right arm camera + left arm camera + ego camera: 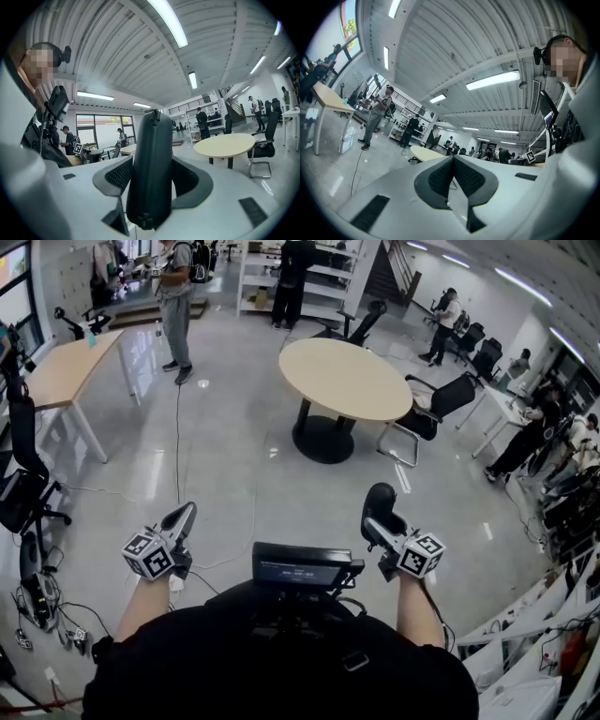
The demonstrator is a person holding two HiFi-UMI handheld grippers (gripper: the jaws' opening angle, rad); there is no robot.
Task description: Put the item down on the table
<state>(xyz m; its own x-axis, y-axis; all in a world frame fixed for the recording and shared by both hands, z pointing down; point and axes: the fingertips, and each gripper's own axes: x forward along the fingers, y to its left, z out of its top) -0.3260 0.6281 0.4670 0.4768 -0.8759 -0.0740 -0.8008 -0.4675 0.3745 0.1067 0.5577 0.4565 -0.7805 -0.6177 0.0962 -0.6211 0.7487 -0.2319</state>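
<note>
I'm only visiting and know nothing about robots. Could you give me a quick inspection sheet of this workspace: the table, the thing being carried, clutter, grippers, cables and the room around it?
Surface: round beige table, ahead across the grey floor.
Job's things: black zippered oblong case, held in the air, not yet on the table.
Clutter: nothing seen on the round table's top.
Grippers: right gripper has its fingers closed on the case; left gripper is shut, with nothing between its fingers.
Cables: thin dark cable trailing over the floor; tangle of cables at the left edge.
Surroundings: black office chairs, rectangular wooden desk, several people standing or working.
</note>
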